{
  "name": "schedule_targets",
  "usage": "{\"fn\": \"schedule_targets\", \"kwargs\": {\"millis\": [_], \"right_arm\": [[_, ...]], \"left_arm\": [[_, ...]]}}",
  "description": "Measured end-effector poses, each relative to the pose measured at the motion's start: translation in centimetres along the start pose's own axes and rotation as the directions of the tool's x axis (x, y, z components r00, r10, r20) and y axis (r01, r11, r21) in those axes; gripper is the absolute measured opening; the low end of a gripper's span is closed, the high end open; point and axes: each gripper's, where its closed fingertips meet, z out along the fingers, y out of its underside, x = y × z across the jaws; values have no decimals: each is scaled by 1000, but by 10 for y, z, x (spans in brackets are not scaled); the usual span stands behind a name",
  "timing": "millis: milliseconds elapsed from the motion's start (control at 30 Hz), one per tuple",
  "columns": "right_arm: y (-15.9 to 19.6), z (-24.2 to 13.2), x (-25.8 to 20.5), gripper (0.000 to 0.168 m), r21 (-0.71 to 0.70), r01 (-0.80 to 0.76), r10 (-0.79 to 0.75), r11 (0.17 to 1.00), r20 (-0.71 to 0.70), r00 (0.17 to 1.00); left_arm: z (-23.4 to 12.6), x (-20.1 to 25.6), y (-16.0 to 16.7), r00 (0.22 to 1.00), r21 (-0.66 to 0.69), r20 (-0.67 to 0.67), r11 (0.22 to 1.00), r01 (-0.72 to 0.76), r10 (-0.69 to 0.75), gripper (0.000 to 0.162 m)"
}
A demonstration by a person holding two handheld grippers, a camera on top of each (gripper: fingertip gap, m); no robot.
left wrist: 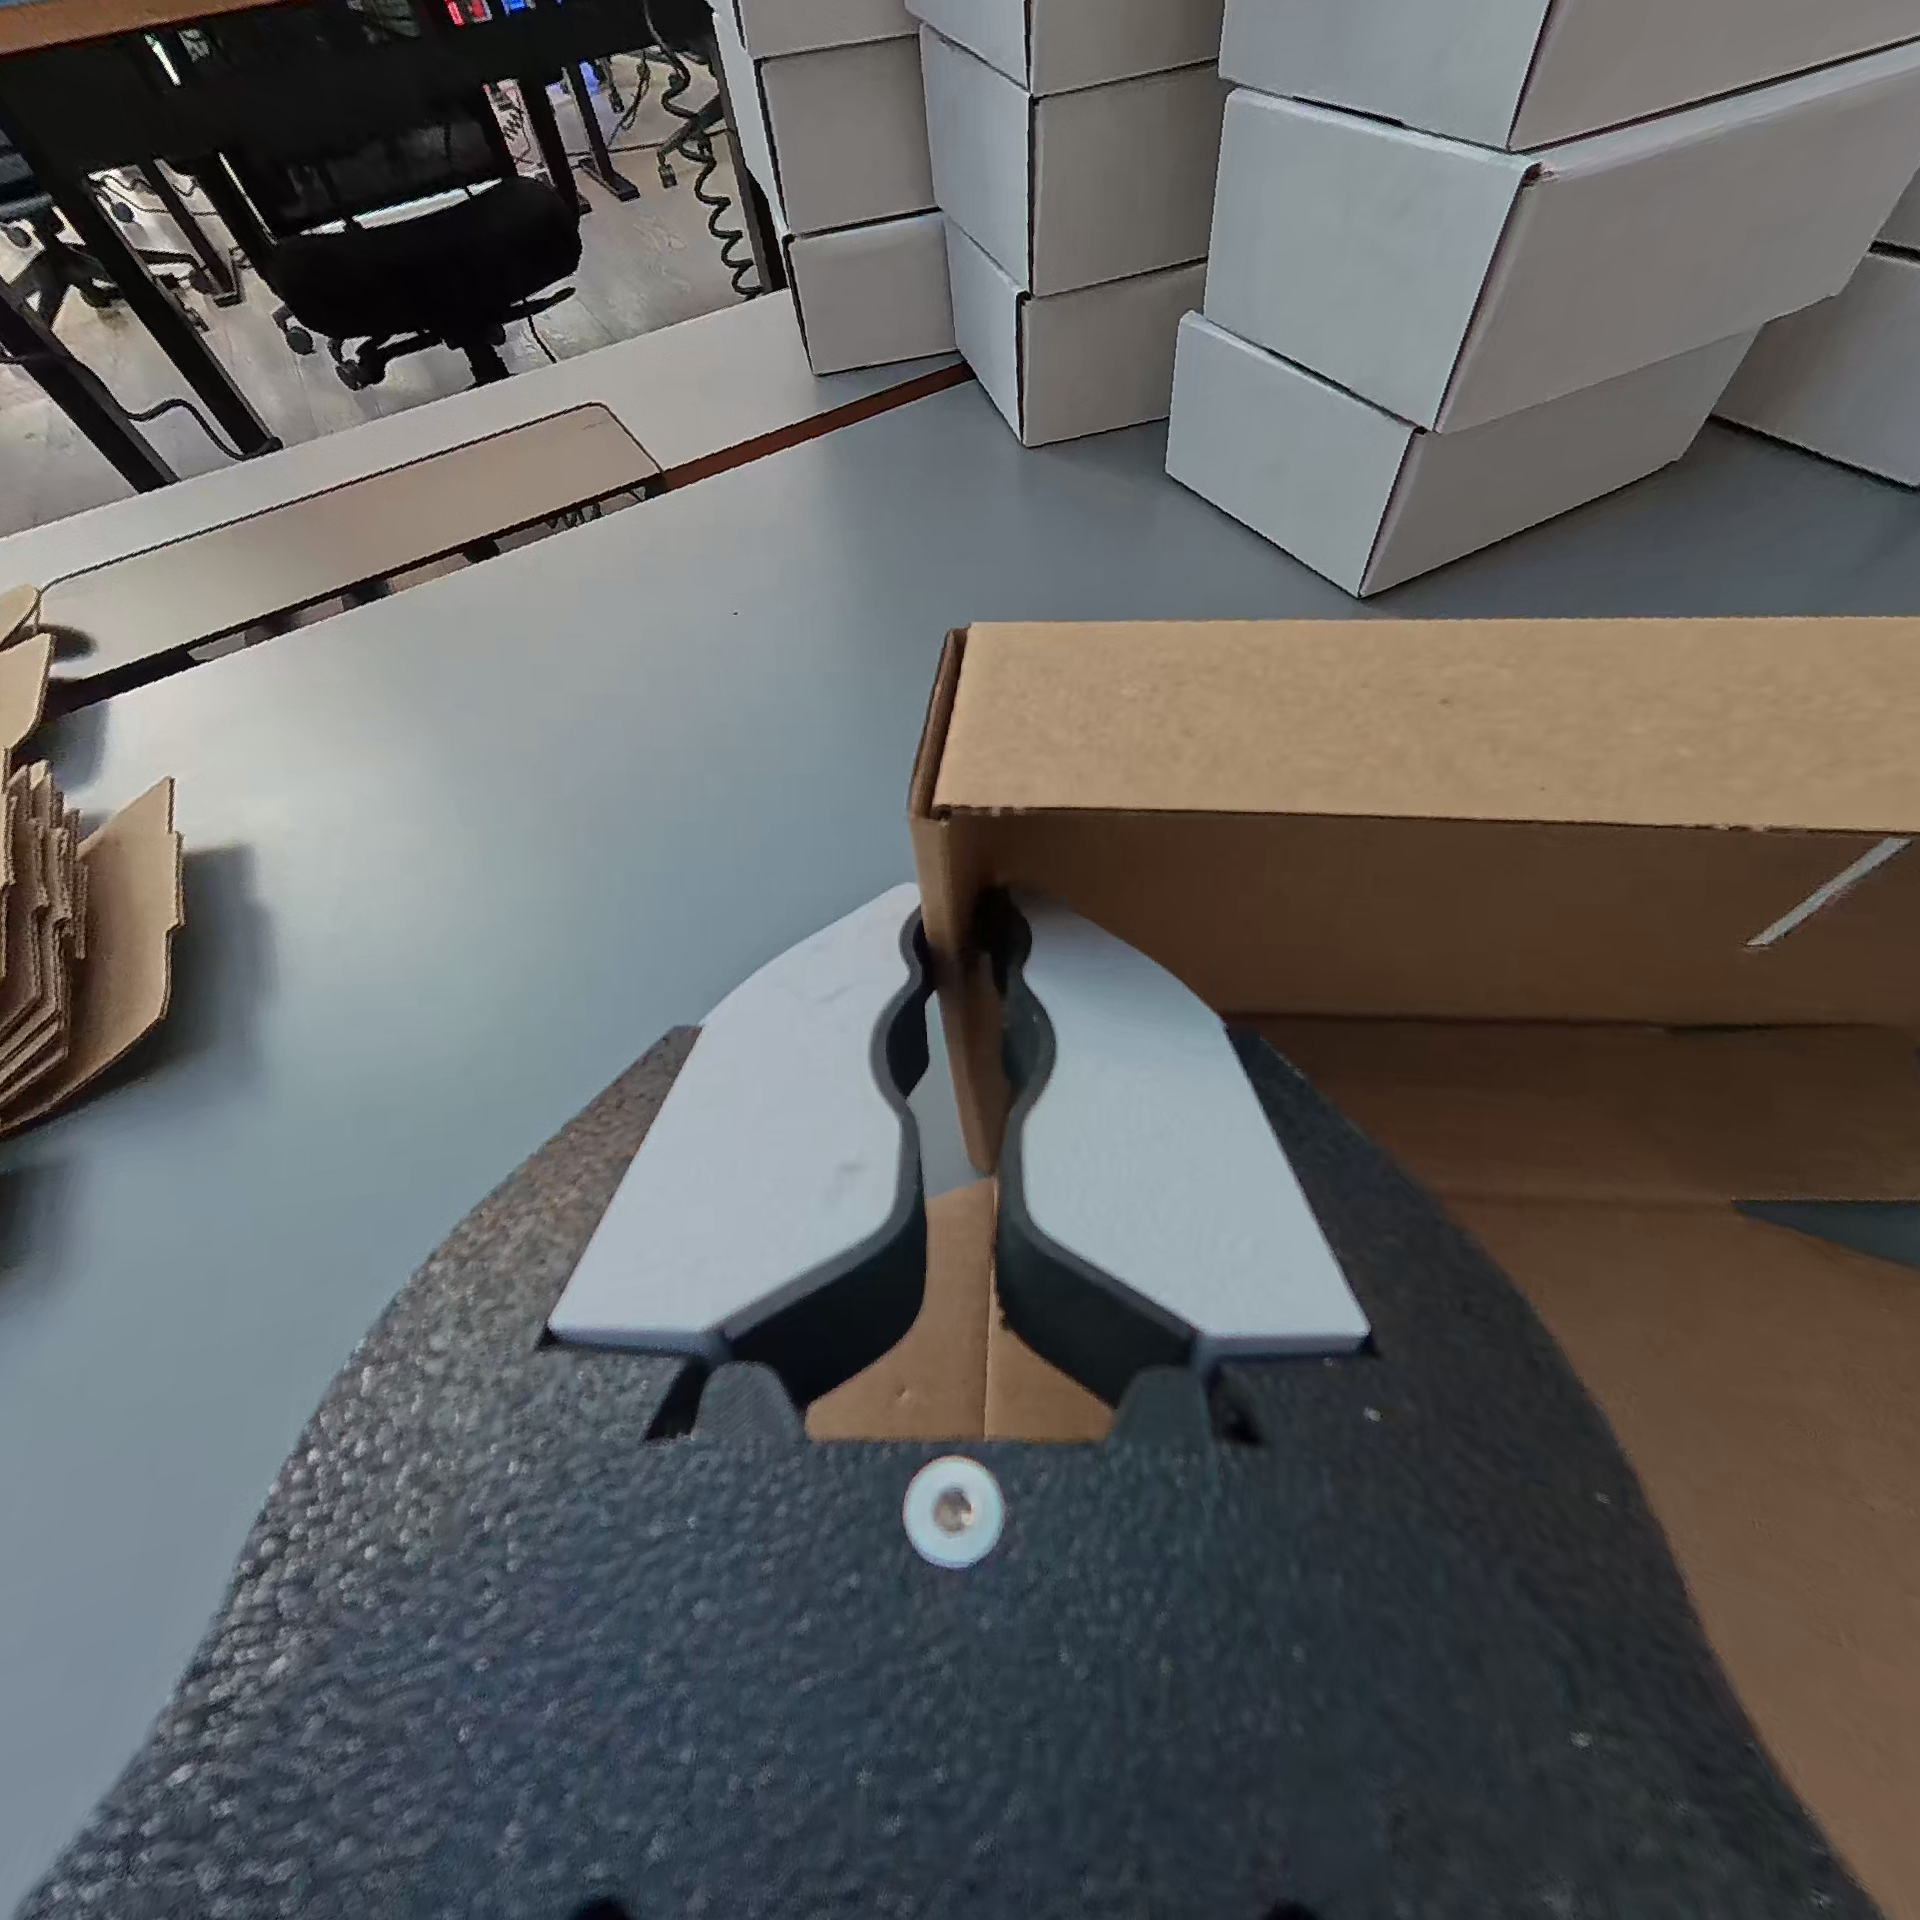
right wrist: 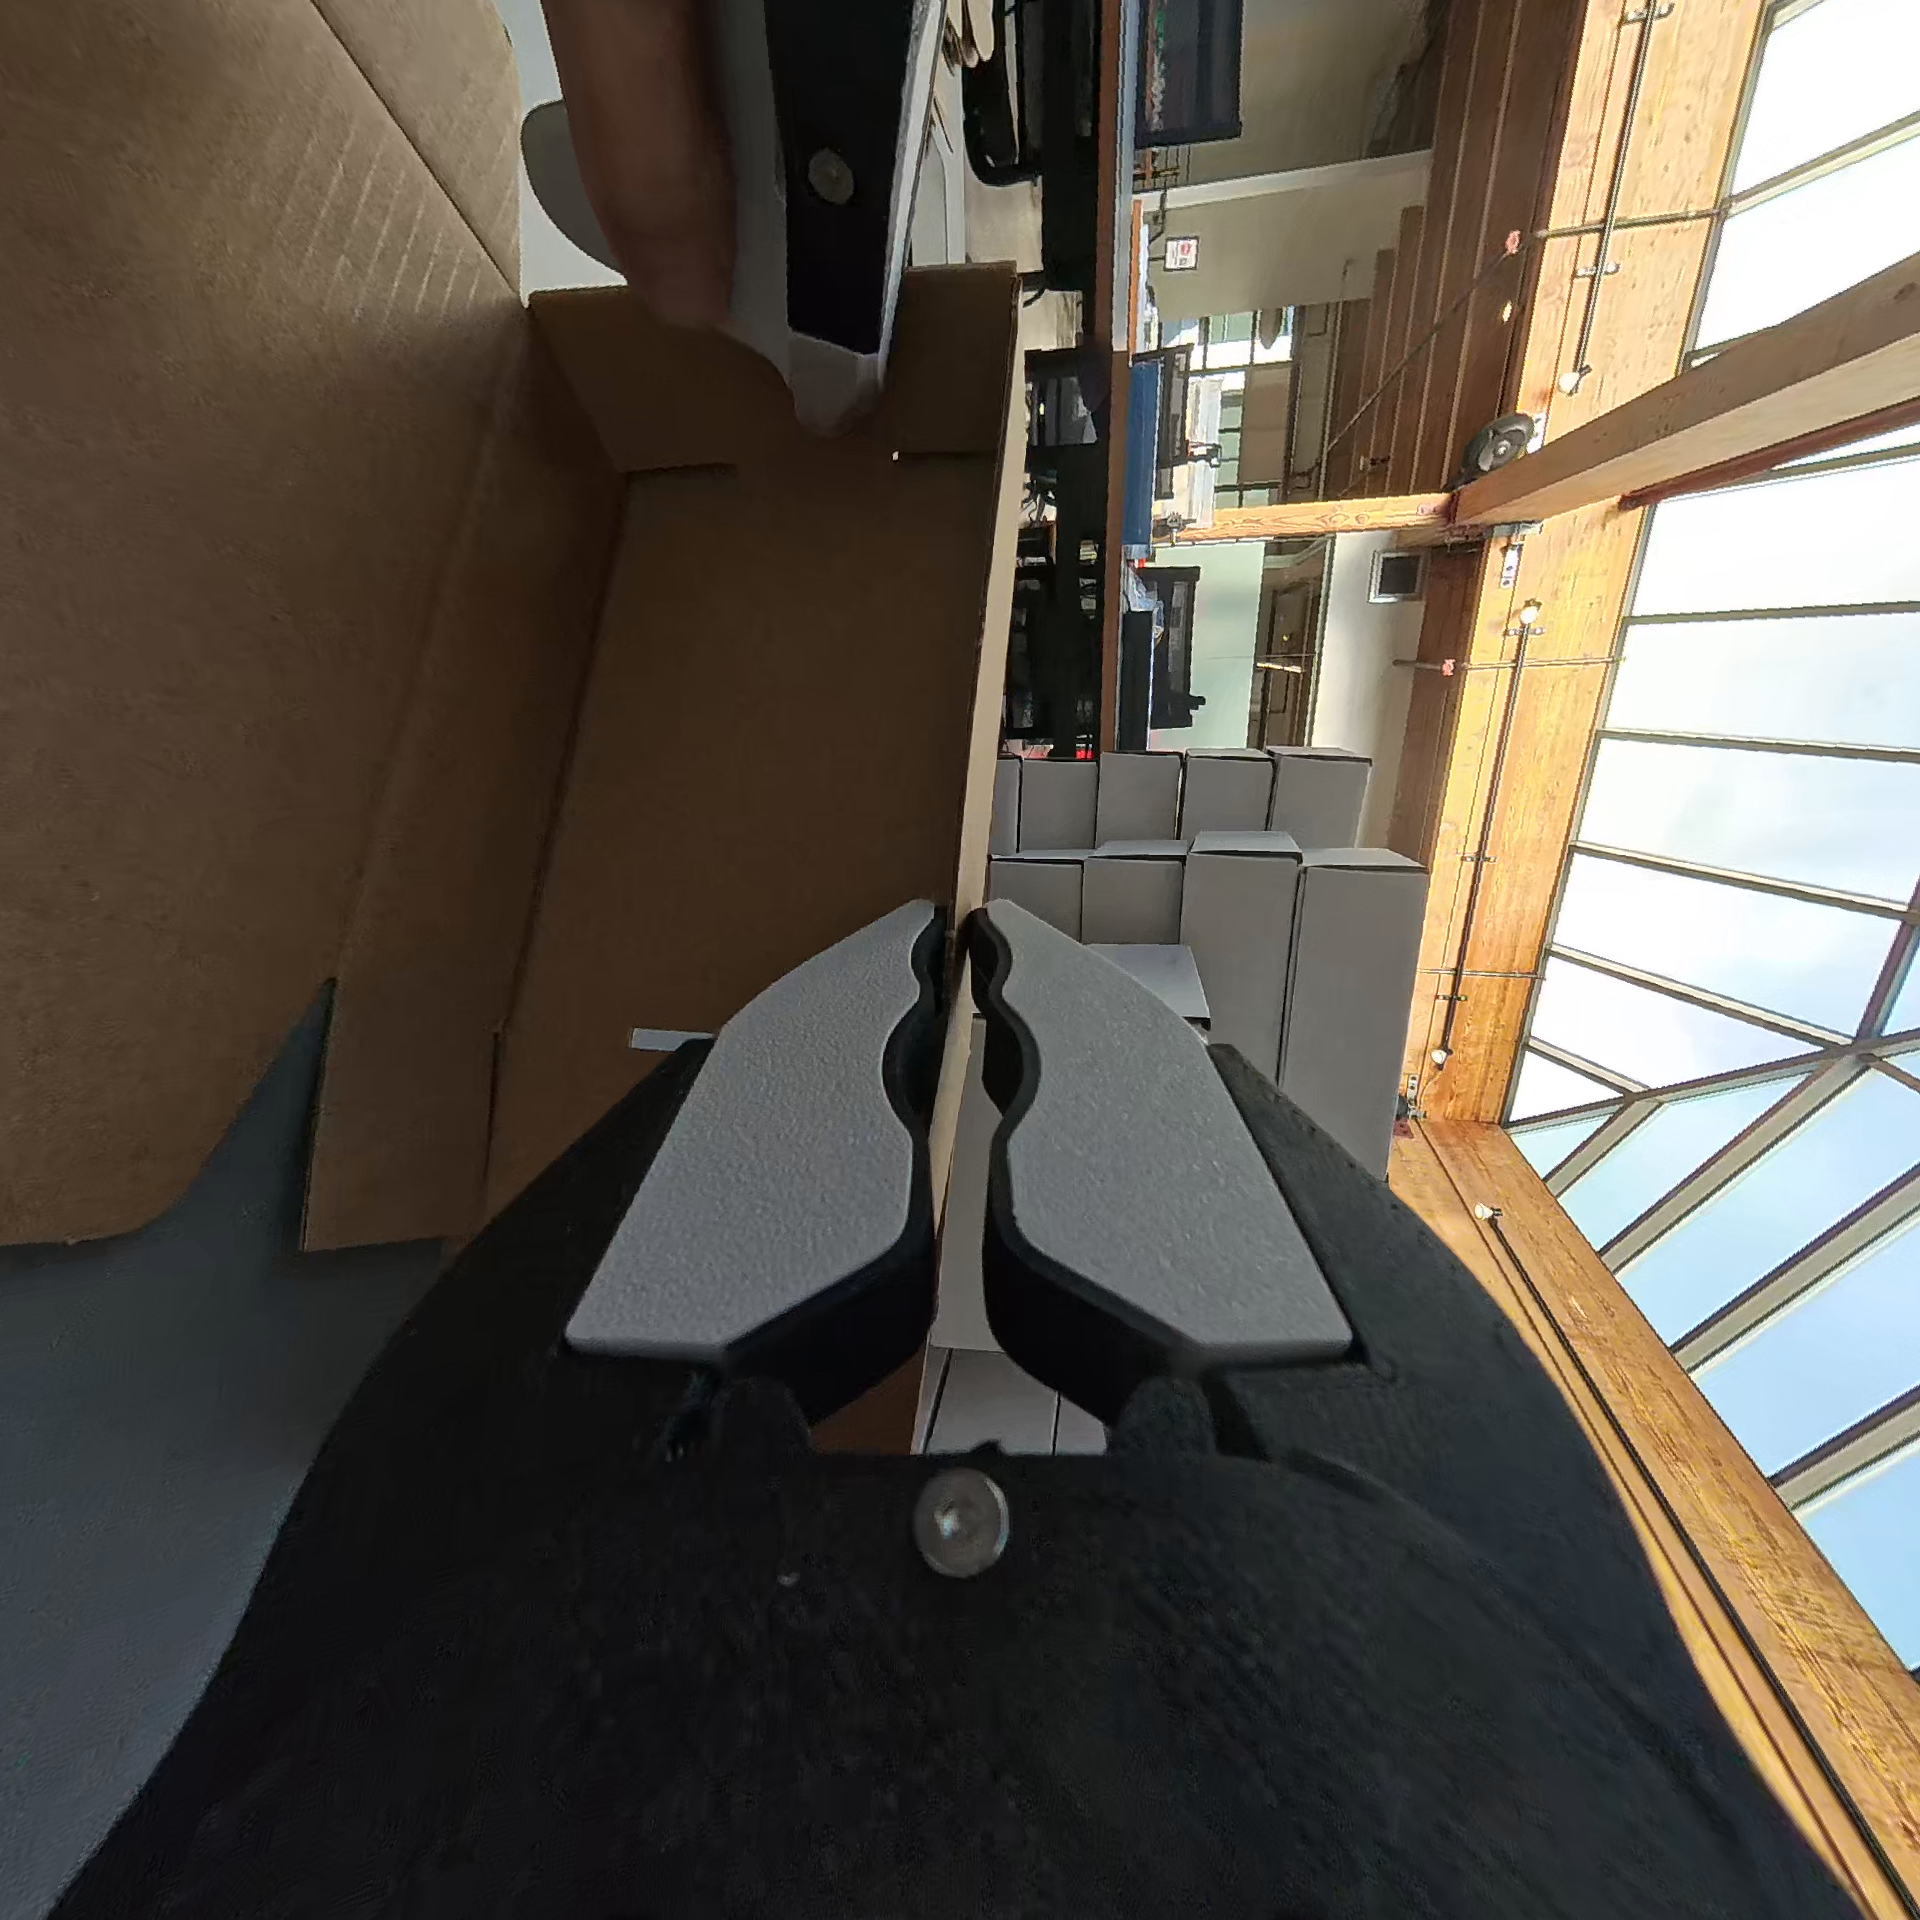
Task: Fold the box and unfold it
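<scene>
A brown cardboard box [left wrist: 1455,727] lies partly folded on the grey table [left wrist: 520,779], its long back wall raised and doubled over. My left gripper [left wrist: 971,920] is shut on the wall's left end, at the corner flap. In the right wrist view the same box [right wrist: 727,675] appears turned sideways. My right gripper [right wrist: 961,920] is shut on the top edge of the raised wall. The left gripper [right wrist: 842,353], held by a hand, shows at the wall's far end. The flat base panel [right wrist: 208,623] spreads out beside it.
Stacks of folded white boxes [left wrist: 1455,312] stand on the table just behind the brown box; they also show in the right wrist view [right wrist: 1247,914]. A pile of flat cardboard blanks [left wrist: 62,935] lies at the left edge. Beyond the table's far edge is an office chair [left wrist: 416,239].
</scene>
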Motion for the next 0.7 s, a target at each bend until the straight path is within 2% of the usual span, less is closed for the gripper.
{"fn": "schedule_targets", "kwargs": {"millis": [200,433,500,567,700], "right_arm": [[1,1,0,4,-21,-13,13,1000,6,1000],[-14,-16,11,9,51,-89,83,995,115,990],[-24,-17,30,5,80,-153,149,985,59,987],[-27,-9,49,0,70,-190,192,979,-19,981],[-36,23,50,0,15,-233,232,972,8,973]], "left_arm": [[0,0,1,999,-5,-5,999,47,-47,6],[0,-3,0,999,-1,27,999,46,-46,7],[0,-3,0,998,-1,31,999,48,-48,7],[0,-2,0,998,-1,46,999,39,-39,8],[0,-2,0,997,-3,68,999,40,-39,8]]}}
